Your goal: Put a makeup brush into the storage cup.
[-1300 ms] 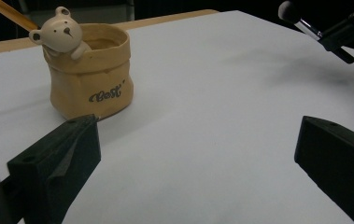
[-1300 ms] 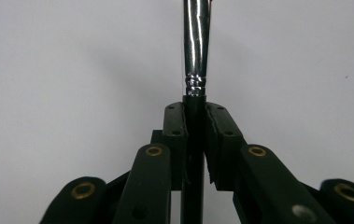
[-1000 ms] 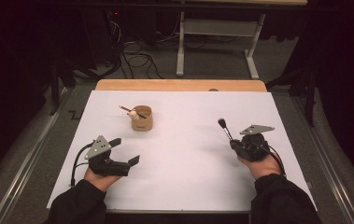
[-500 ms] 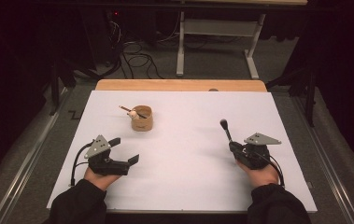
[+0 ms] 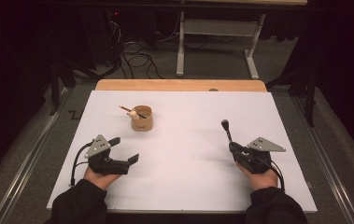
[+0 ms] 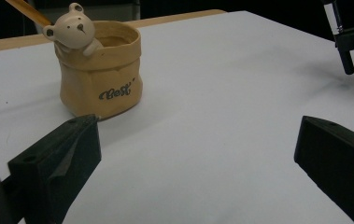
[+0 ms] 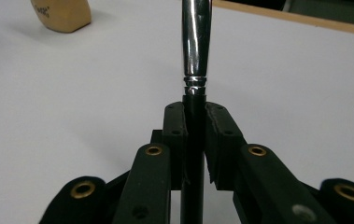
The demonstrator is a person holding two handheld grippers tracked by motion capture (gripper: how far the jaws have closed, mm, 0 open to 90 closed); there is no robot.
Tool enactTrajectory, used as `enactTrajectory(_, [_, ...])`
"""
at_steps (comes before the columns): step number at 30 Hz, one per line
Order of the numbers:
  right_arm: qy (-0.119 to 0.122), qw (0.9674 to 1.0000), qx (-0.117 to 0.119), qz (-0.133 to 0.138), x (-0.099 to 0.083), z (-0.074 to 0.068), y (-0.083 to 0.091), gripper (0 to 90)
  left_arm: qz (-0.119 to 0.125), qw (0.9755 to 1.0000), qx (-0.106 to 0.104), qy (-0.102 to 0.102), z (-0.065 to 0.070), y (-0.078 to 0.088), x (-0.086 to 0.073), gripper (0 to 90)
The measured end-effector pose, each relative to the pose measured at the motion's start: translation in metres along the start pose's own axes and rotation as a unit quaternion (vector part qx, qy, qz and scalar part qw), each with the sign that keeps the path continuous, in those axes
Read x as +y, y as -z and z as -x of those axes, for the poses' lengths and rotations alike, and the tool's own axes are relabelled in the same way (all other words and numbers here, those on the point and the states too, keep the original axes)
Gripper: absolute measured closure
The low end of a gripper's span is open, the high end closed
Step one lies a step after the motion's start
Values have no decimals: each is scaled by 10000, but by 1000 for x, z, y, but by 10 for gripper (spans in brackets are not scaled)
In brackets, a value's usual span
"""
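A: Item one, right tool (image 5: 234, 148)?
B: Clenched on a brush (image 5: 226, 131), black handle between the pads, chrome ferrule (image 7: 196, 42) just beyond them. Dark head points to the far side, tilted up off the surface (image 5: 188, 154). Location: right, near edge.

A: Change since a second ago?
B: The right hand (image 5: 258, 175) has sunk and drawn slightly nearer; the brush stands a little lower than before. Grip unchanged. The left side has not shifted.

A: Item two, left tool (image 5: 125, 151)?
B: Released, jaws wide apart, nothing between them. Rests low at the near left, aimed toward the cup.

A: Item three?
B: Cup (image 5: 142, 118), tan, sack-shaped, with a bear figure (image 6: 74, 29) on its rim and a stick (image 5: 127, 110) leaning out to the far left. Location: left of centre, far of the left tool, well apart from the brush.

A: Meaning for the work?
B: By my reading, the brush is secured and settled but not yet carried over. It looks bound for the cup; the span across the surface remains to be covered.
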State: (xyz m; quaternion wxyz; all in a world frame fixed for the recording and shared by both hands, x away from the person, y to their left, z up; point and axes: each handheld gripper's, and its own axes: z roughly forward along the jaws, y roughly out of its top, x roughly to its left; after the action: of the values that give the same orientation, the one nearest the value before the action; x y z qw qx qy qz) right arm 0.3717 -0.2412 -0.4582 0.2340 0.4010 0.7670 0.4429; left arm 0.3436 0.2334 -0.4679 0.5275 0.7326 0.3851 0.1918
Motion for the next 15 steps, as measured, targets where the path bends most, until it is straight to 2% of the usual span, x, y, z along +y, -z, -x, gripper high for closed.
enactTrajectory(7, [-111,9993,79,358,-3,4,6,805,14,10000,-5,-5,0,1,0,13])
enactTrajectory(15, [48,9977,103,665,-2,0,11,805,41,10000,-40,-19,1,2,0,14])
